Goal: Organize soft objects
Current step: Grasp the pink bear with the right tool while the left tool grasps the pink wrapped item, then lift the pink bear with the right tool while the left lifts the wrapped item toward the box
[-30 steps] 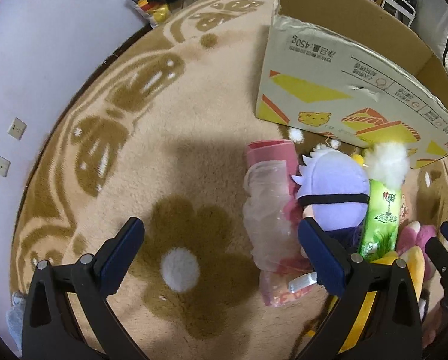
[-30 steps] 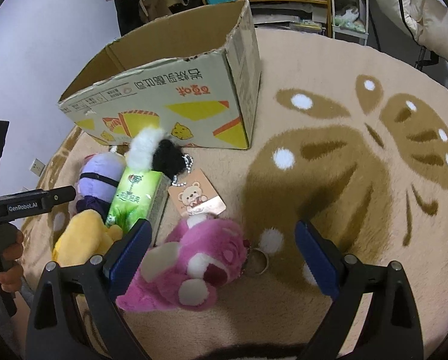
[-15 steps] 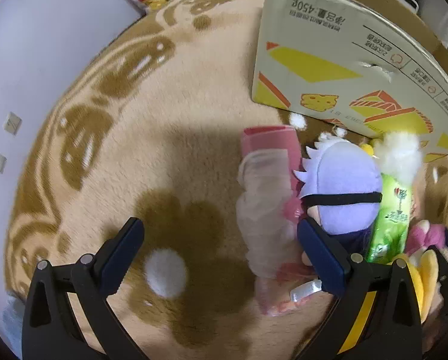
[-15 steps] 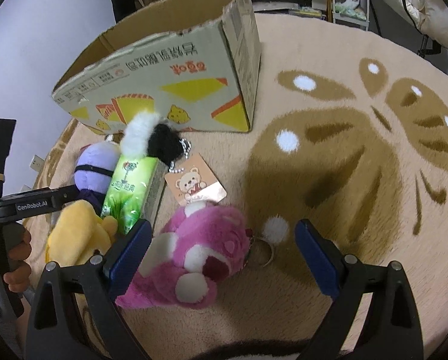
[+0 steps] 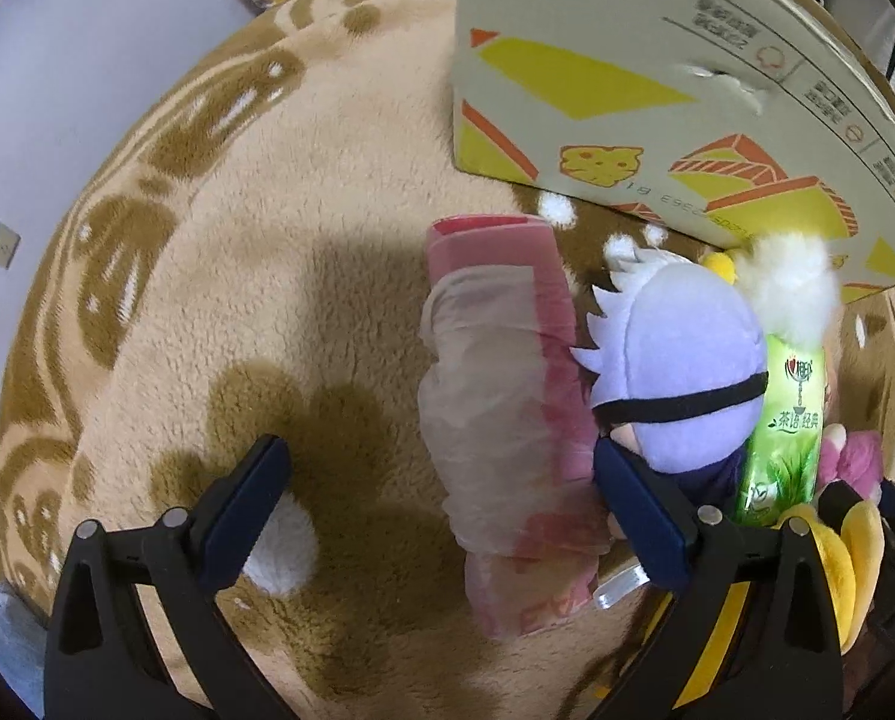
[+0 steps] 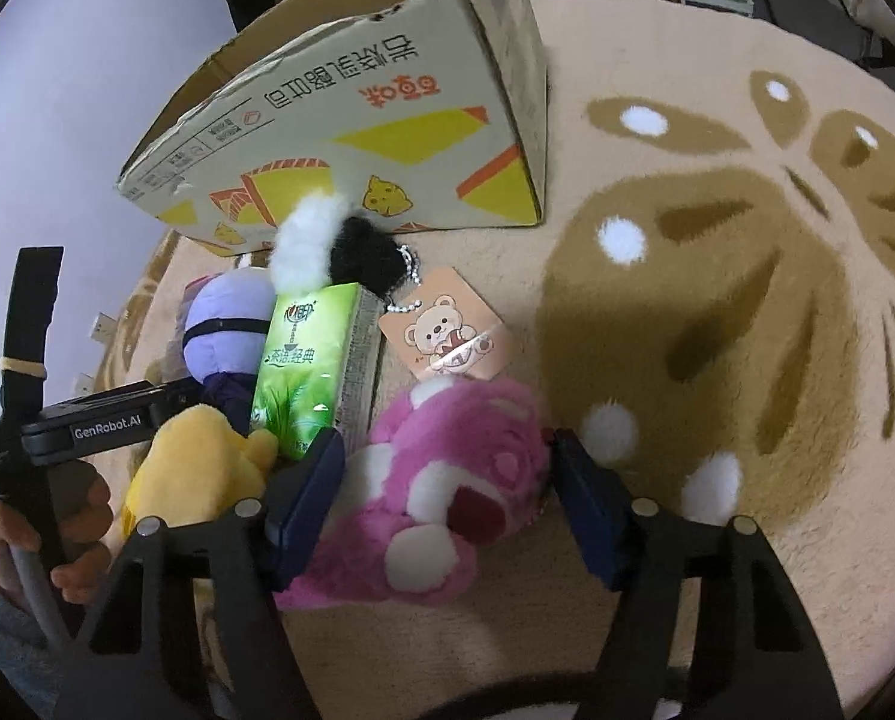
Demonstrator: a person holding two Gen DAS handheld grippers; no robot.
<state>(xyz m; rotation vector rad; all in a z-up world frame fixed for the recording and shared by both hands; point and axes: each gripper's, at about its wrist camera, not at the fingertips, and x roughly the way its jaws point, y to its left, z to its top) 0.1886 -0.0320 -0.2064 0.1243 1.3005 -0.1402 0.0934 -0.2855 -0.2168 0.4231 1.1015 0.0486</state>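
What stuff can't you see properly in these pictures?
- Inside of the cardboard box: both views, hidden by its own walls.
- Yellow plush toy: right wrist view, partly behind the right gripper; left wrist view, cut by the edge.
- Purple-haired doll's face: both views, turned away.

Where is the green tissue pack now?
In the right wrist view, the green tissue pack lies left of centre on the rug, between the purple doll and the bear tag.

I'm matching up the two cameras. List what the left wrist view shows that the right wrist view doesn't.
Only the left wrist view: the whole pink plastic-wrapped pack lying between the left gripper's open fingers.

Only the right wrist view: the bear tag, the black pom-pom, and the right gripper closing around the pink plush bear.

Both: cardboard box, purple doll, green tissue pack, yellow plush, rug.
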